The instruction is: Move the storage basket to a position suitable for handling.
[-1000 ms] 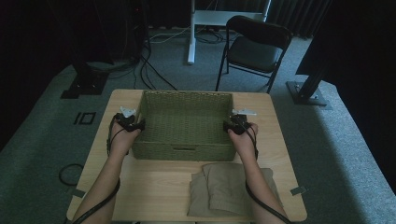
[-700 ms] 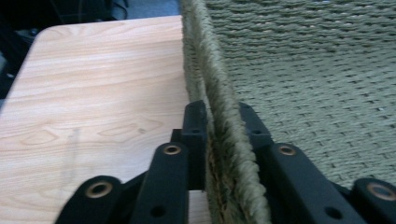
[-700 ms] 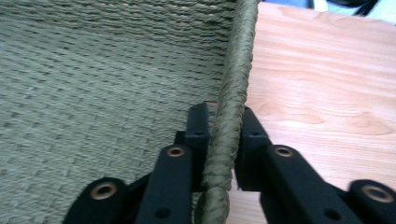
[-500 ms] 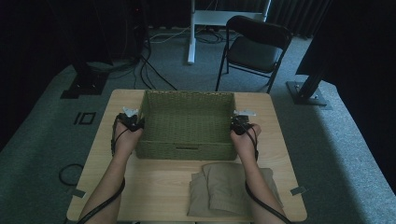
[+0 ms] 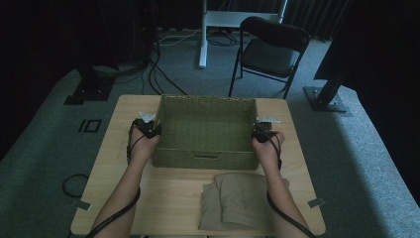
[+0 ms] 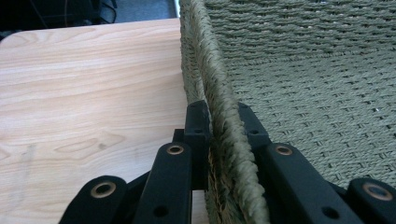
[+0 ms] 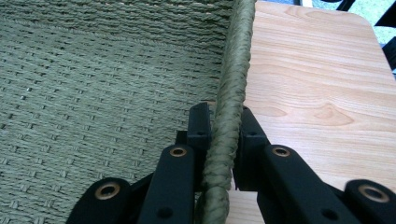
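Khaki folded cloth [image 5: 242, 201] lies at the pale wooden table's [image 5: 163, 198] near edge, between the forearms. Just beyond it, the green woven rectangular basket [image 5: 205, 153] is gripped at both side rims: the left gripper [image 6: 219, 140] and right gripper [image 7: 219, 140] are each clamped across a rim. Bare tabletop is seen outside both walls. A black folding chair [image 5: 270, 52] stands beyond.

Bare forearms, black tongs in each hand

The left tongs [image 5: 148, 125] and right tongs [image 5: 262, 130] are matte black, each topped with a pale grey plate and trailing a black cable along the arm; up close, flat jointed links carry brass-ringed rivets and small screw holes.
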{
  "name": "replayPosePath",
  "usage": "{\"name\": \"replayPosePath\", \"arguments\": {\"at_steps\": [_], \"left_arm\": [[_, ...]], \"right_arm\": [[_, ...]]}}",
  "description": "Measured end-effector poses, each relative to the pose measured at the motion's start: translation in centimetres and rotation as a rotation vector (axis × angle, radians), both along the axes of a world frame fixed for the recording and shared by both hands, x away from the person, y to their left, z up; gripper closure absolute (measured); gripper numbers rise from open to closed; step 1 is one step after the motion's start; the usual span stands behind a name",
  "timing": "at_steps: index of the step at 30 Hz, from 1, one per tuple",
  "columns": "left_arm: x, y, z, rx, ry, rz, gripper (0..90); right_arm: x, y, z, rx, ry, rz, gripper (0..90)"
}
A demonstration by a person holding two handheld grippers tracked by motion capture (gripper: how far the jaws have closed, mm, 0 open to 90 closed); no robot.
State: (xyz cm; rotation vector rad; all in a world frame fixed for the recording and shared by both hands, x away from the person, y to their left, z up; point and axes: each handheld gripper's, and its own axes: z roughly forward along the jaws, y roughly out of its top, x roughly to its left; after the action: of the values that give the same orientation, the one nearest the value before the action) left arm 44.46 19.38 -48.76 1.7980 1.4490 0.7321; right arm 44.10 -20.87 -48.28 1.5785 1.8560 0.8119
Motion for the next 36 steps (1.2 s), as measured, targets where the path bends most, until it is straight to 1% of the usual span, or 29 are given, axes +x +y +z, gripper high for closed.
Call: {"name": "replayPosePath", "arguments": {"at_steps": [6, 11, 15, 22, 29, 36], "left_arm": [[0.4, -1.6, 0.0, 0.015, 0.0, -0.014, 79.8], [0.6, -2.8, 0.0, 0.002, 0.005, -0.022, 80.6], [0.7, -3.9, 0.0, 0.002, 0.012, -0.028, 81.8], [1.0, -5.8, 0.0, -0.001, 0.013, -0.036, 81.8], [1.4, -7.0, 0.0, -0.001, 0.016, -0.041, 81.8], [1.6, -8.0, 0.0, 0.003, 0.022, -0.043, 81.8]], "right_arm": [[0.0, -1.6, 0.0, 0.006, 0.004, -0.014, 79.9], [0.0, -2.8, 0.0, 0.002, 0.005, -0.02, 80.0], [0.1, -3.9, 0.0, 0.007, 0.005, -0.024, 79.9], [0.2, -5.7, 0.1, 0.01, 0.013, -0.035, 79.9], [0.3, -7.1, 0.1, 0.019, 0.02, -0.045, 79.7], [0.6, -8.2, 0.1, 0.018, 0.021, -0.042, 79.6]]}}
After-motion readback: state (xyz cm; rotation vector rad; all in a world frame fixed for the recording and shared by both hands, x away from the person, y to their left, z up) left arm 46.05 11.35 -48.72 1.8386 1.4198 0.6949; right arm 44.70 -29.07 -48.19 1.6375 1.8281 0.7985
